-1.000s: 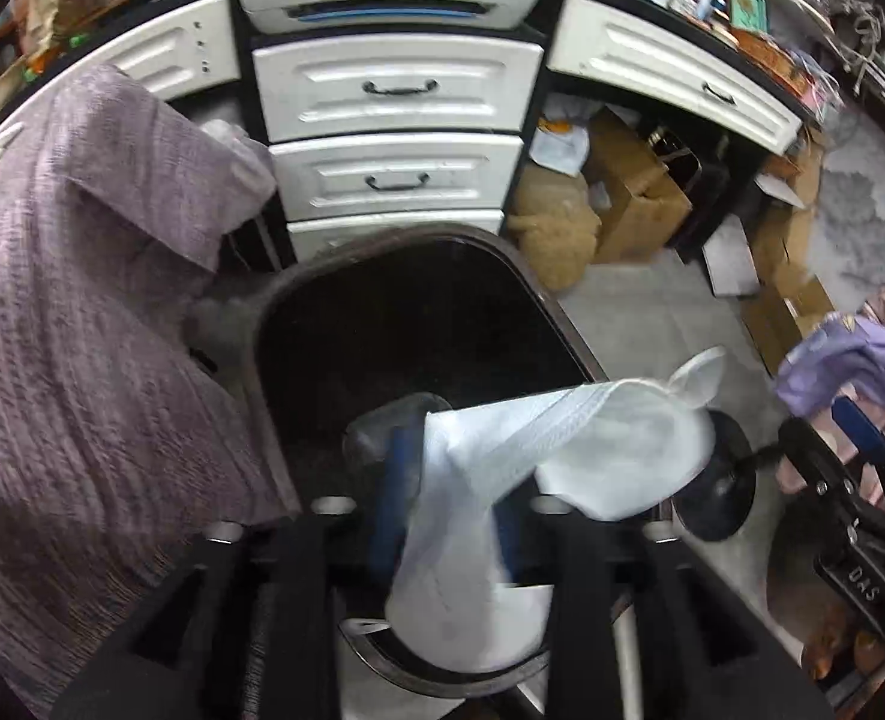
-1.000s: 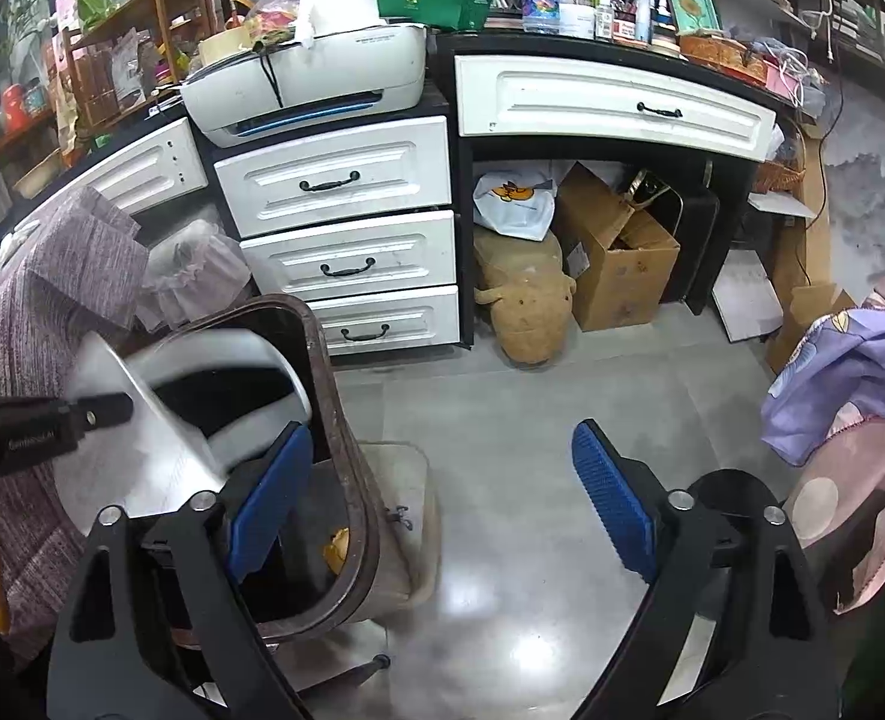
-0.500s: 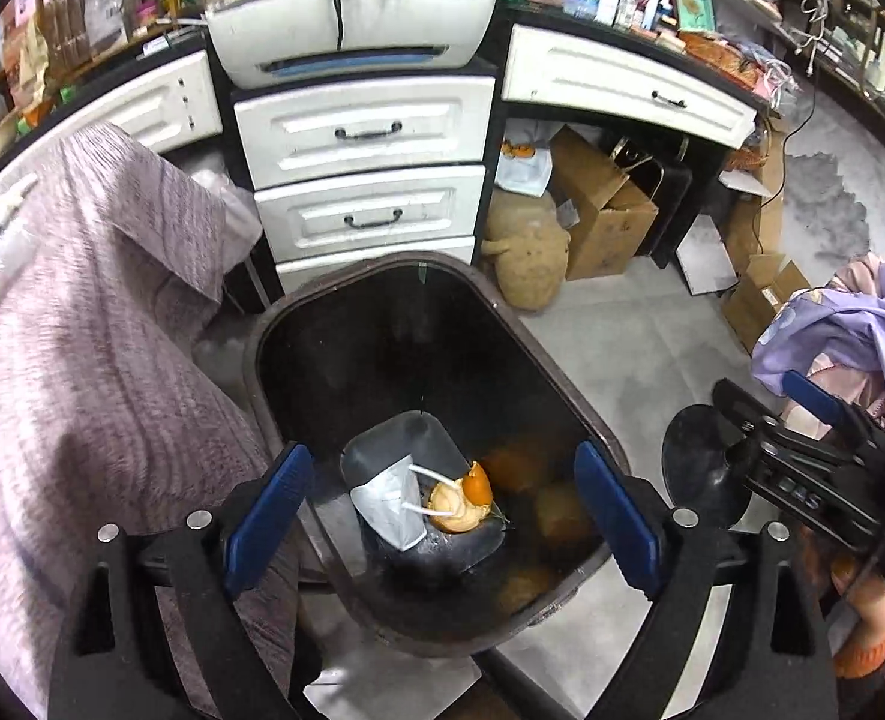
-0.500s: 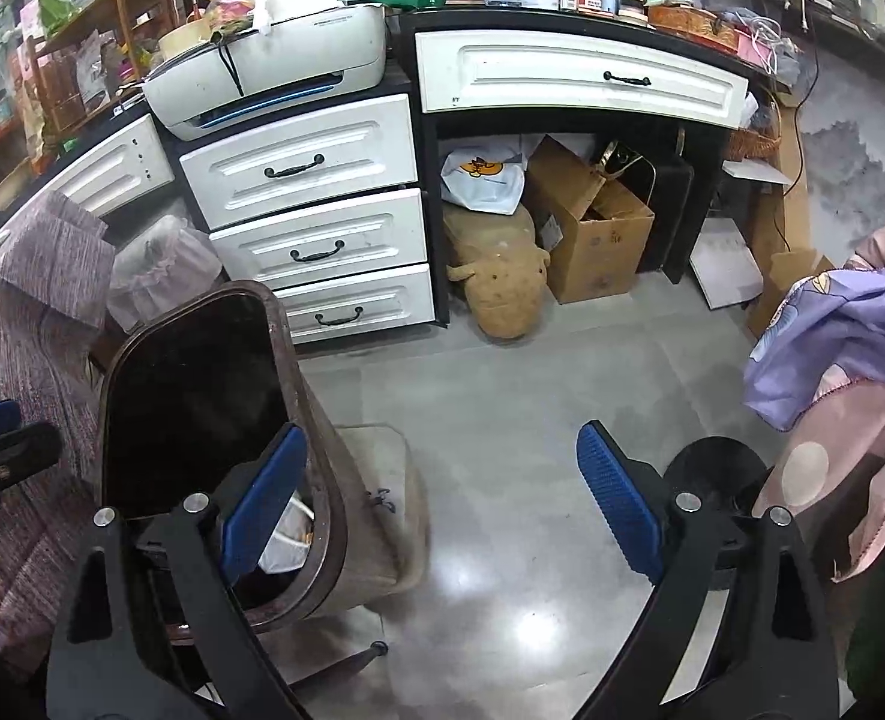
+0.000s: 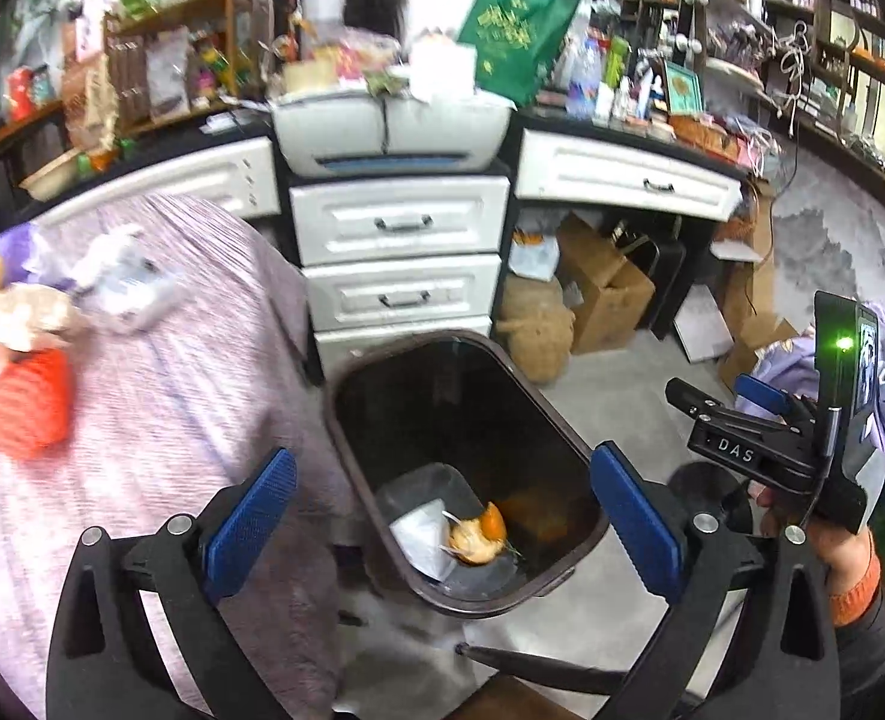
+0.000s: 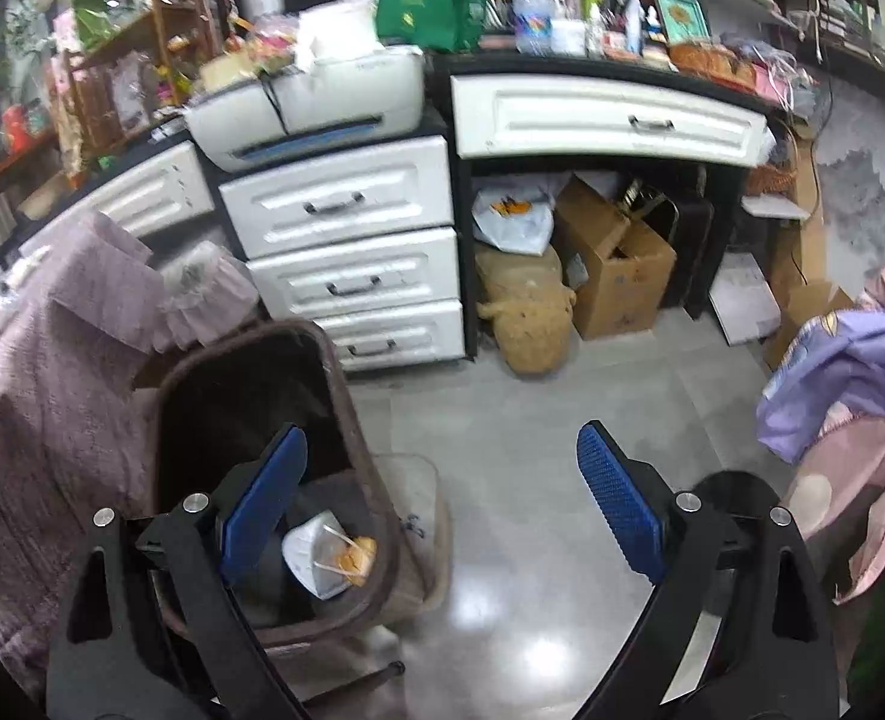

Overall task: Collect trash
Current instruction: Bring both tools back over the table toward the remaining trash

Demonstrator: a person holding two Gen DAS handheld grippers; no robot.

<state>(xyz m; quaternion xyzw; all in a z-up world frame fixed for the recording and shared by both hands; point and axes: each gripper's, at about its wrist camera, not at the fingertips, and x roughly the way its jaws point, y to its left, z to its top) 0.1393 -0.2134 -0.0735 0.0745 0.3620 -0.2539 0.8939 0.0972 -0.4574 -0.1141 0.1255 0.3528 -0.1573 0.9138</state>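
The left hand-held gripper (image 5: pixel 442 516) stood wide open with nothing between its blue pads; its jaws had just been opening, and the white face mask (image 5: pixel 421 537) lay below and ahead of it at the bottom of the brown bin (image 5: pixel 382 456), touching an orange peel (image 5: pixel 478 534). The right hand-held gripper (image 6: pixel 442 498) was also spread wide and empty, with the same bin below its left finger and bare floor under the rest of it.

More trash looked to be waiting on the purple bedspread (image 5: pixel 160 420), up and to the left of the left hand-held gripper: a crumpled white wrapper or tissue (image 5: pixel 121 288), blurred, and near it a red packet (image 5: pixel 25 402). Both seemed light and soft, likely to crush and not resist. The crumpled piece would probably take a pinch across its bulk, clear of the cloth underneath so the bedspread did not come up with it. The red packet, if slick film, could slide; gripping an edge or fold seemed safer.
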